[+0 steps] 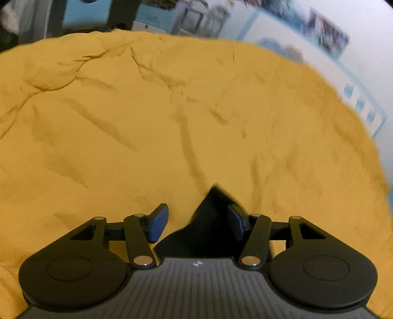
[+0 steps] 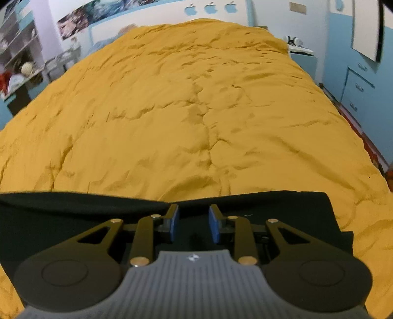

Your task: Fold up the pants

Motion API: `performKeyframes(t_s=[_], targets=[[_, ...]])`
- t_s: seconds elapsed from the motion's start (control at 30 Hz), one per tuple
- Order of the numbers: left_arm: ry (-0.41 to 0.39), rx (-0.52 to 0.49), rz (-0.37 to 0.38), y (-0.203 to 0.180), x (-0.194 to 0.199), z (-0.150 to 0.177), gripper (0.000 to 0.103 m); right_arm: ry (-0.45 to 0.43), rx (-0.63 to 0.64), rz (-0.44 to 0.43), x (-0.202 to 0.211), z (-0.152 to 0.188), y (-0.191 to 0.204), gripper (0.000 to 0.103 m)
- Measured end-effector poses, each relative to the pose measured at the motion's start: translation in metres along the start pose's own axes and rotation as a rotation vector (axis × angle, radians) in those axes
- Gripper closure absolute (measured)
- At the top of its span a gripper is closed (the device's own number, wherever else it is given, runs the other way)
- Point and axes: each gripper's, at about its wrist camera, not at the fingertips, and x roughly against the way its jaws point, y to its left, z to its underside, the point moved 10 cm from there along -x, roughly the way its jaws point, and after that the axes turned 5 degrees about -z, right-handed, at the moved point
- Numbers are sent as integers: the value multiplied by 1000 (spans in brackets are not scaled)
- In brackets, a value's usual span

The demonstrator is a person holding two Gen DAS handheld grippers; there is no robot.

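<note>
The pants lie on the bedspread, at its near edge.

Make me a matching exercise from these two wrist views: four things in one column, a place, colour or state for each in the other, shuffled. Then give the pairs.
Things
1. bedspread
2. pants
3. left gripper
4. apple stickers

Descriptions
A. black, lying at the near edge of the bed
B. light blue, in a row on the far wall
C. mustard yellow and wrinkled
D. jaws wide apart, a black corner of cloth between them, not pinched

Pairs: 1-C, 2-A, 3-D, 4-B
</note>
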Motion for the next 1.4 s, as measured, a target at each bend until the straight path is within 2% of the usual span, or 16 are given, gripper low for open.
performKeyframes(t_s=[0.03, 0.07, 0.13, 0.2, 0.27, 0.33, 0.4, 0.43, 0.5, 0.53, 0.73, 0.9, 1.03, 1.23, 1.33, 1.4], targets=[[-3, 30, -7, 4, 3, 0, 26, 1, -1, -2, -1, 0, -1, 79], [10, 44, -33, 8, 4, 4, 24, 1, -5, -6, -2, 1, 0, 78], [19, 27, -79, 15, 10, 11, 27, 1, -14, -11, -5, 2, 0, 78], [6, 28, -94, 23, 16, 16, 28, 6, -19, -14, -8, 3, 1, 78], [41, 41, -57, 26, 14, 22, 32, 10, -20, -17, -12, 4, 4, 77], [75, 38, -49, 26, 8, 26, 33, 11, -19, -24, -14, 4, 9, 77], [78, 30, -40, 22, 3, 25, 34, 14, -17, -31, -16, 5, 13, 77], [82, 28, -30, 20, 2, 25, 42, 18, -14, -34, -17, 6, 15, 76], [92, 17, -34, 16, -2, 23, 84, 25, -7, -34, -18, 8, 17, 76], [106, 19, -37, 16, -3, 24, 101, 27, -6, -34, -18, 9, 18, 76], [90, 89, 45, 7, 33, 19, 102, 19, -32, -36, -15, 9, 16, 76], [56, 208, 94, 22, 85, 8, 102, 10, -29, -46, -10, 9, 20, 75], [60, 259, 52, 53, 101, 15, 102, 6, -30, -51, -6, 9, 21, 73], [135, 267, -50, 98, 69, 50, 103, 21, -23, -43, -3, 11, 22, 73], [88, 268, -117, 112, 64, 53, 102, 17, -10, -34, 6, 11, 21, 73], [54, 299, -135, 118, 71, 54, 98, 8, -11, -29, 16, 12, 18, 73]])
